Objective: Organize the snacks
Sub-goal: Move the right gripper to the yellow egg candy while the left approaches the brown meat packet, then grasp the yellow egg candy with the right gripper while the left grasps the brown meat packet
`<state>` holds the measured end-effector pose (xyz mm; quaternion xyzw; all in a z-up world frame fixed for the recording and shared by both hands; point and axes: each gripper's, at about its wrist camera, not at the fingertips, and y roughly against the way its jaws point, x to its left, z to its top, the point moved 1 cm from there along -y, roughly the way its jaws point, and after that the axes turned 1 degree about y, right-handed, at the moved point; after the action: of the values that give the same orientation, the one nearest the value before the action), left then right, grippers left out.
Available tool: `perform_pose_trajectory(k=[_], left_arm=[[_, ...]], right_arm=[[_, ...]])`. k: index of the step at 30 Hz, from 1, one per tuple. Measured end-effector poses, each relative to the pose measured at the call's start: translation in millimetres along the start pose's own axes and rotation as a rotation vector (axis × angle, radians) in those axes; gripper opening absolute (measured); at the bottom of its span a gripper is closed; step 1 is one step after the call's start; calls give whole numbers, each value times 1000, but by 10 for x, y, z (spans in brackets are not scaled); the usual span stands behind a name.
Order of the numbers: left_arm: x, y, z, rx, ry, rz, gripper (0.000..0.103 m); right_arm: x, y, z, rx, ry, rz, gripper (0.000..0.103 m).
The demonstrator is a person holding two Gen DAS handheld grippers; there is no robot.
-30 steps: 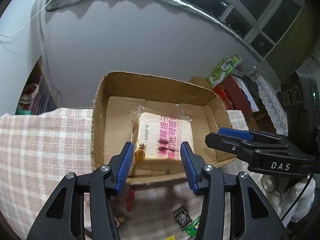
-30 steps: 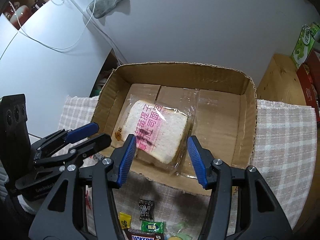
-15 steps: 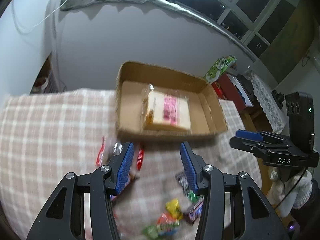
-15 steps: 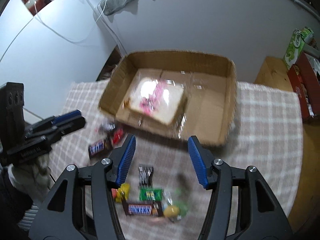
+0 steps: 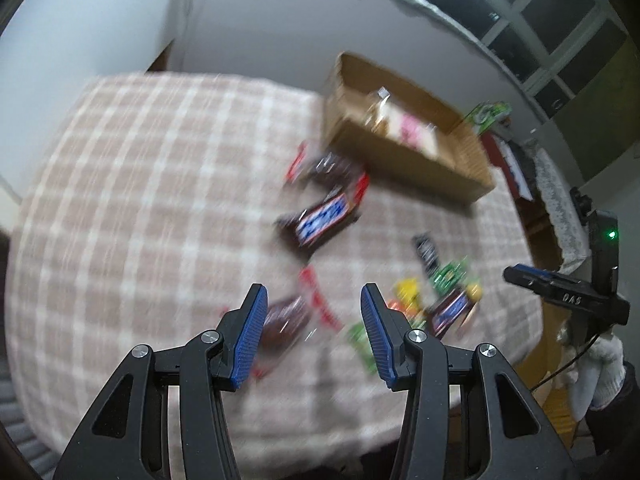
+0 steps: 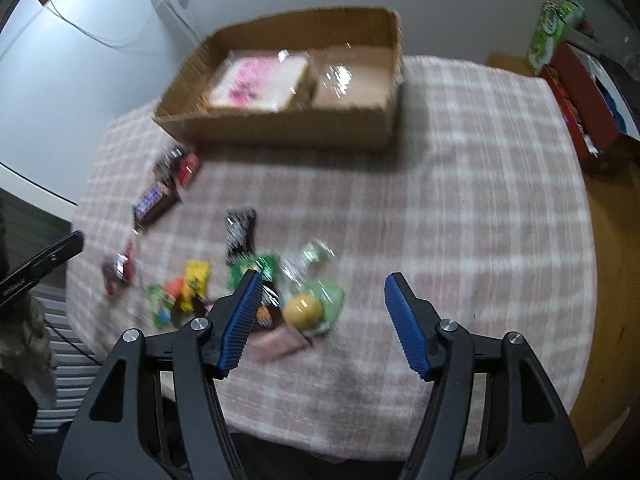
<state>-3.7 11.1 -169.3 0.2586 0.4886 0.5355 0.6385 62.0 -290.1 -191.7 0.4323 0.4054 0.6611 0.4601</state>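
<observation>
A cardboard box stands at the far side of the checked tablecloth, with a wrapped bread loaf lying in it. Loose snacks are scattered nearer to me: a Snickers bar, a small black packet, a yellow ball in a green wrapper and several little sweets. My left gripper hangs open over a dark bar, holding nothing. The jaws of my right gripper are opening above the ball, nothing between them. Both views are blurred.
A green tissue pack and a red box sit on furniture to the right, beyond the table. The table's near edge lies just under both grippers. A striped rug shows at the left. A gloved hand holds the right gripper.
Both grippers have pulled back from over the box to the near part of the table. The loose snacks have come into view. The right jaws stand wider.
</observation>
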Motion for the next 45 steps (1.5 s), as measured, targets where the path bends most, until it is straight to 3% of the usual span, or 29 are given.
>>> perform_pose_trajectory(k=[8, 19, 23, 31, 38, 43, 45], left_arm=[[128, -96, -226, 30, 22, 42, 46], [4, -261, -250, 56, -261, 182, 46], [49, -329, -228, 59, -252, 179, 49], [21, -487, -247, 75, -280, 198, 49], [66, -533, -251, 64, -250, 187, 49], [43, -520, -243, 67, -259, 166, 49], [32, -525, -233, 76, -264, 174, 54]], right_arm=[[-1, -152, -217, 36, -35, -4, 66], [24, -304, -210, 83, -65, 24, 66], [41, -406, -178, 110, -54, 1, 61], [127, -522, -67, 115, -11, -47, 59], [251, -548, -88, 118, 86, -106, 40], [246, -528, -129, 116, 84, -101, 40], [236, -535, -115, 117, 84, -100, 40]])
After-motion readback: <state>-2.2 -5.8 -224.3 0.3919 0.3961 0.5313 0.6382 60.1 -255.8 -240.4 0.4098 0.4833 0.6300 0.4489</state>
